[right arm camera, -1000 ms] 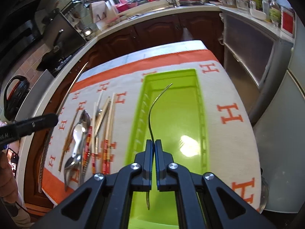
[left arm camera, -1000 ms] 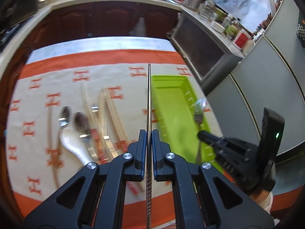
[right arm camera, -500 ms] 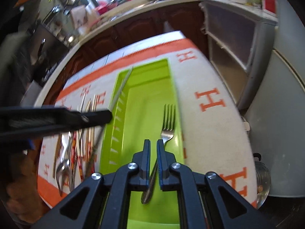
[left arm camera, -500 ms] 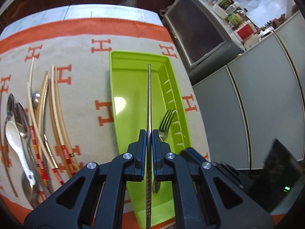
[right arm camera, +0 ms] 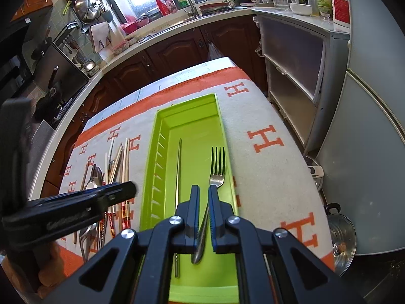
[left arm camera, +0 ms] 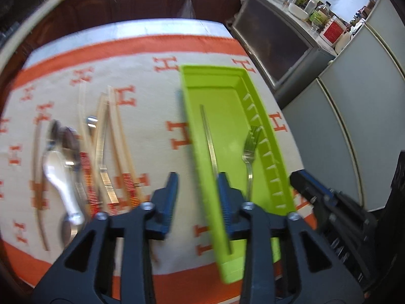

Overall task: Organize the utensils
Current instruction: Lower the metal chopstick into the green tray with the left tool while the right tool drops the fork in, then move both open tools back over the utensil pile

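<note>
A lime-green tray [left arm camera: 188, 116] [right arm camera: 149, 162] lies on the patterned cloth. In it are a long metal chopstick [left arm camera: 209, 141] [right arm camera: 179, 172] and a fork [left arm camera: 249, 152] [right arm camera: 217, 162], both flat on its floor. My left gripper [left arm camera: 198, 179] is open and holds nothing, hovering over the tray's left wall near its front end. My right gripper [right arm camera: 203, 191] is open a little above the tray, its fingers either side of the fork's handle without pinching it. Left of the tray lie loose spoons [left arm camera: 60, 177] and wooden chopsticks [left arm camera: 119, 131] [right arm camera: 119, 162].
The cloth [right arm camera: 265, 167] with orange H marks covers the table; its right edge drops to a metal pot [right arm camera: 341, 235] on the floor. Grey cabinets [right arm camera: 291, 71] stand to the right. The left gripper's body [right arm camera: 76, 212] crosses the loose utensils in the right wrist view.
My left gripper opened and let the metal chopstick go; it now lies in the tray. My right gripper's fingers spread further apart over the fork, which stays in the tray.
</note>
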The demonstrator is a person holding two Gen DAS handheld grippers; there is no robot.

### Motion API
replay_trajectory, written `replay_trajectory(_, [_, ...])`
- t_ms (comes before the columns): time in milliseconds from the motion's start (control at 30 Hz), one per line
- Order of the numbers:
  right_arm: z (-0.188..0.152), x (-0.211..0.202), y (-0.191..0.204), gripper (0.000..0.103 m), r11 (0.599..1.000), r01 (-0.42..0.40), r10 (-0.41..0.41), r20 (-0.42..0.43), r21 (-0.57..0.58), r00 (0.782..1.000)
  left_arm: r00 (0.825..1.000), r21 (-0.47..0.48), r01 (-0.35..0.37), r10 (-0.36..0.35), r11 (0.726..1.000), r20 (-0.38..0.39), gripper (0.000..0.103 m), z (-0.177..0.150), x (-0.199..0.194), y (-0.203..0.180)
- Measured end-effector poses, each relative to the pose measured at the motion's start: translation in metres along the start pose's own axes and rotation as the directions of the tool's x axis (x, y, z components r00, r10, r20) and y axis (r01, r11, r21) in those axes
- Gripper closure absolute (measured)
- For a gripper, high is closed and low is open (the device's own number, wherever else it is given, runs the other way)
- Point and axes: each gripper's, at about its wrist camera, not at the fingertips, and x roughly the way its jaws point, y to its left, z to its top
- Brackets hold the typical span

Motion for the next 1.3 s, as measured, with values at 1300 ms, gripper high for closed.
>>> replay_trajectory(1300, [-0.028,0.01,0.186,0.096,0.952,-0.179,0.147,-0.141,-0.249,0.979,0.939,-0.228,-0.241,0.286,0.943,0.193,0.062,-0.095,-0.119,0.209])
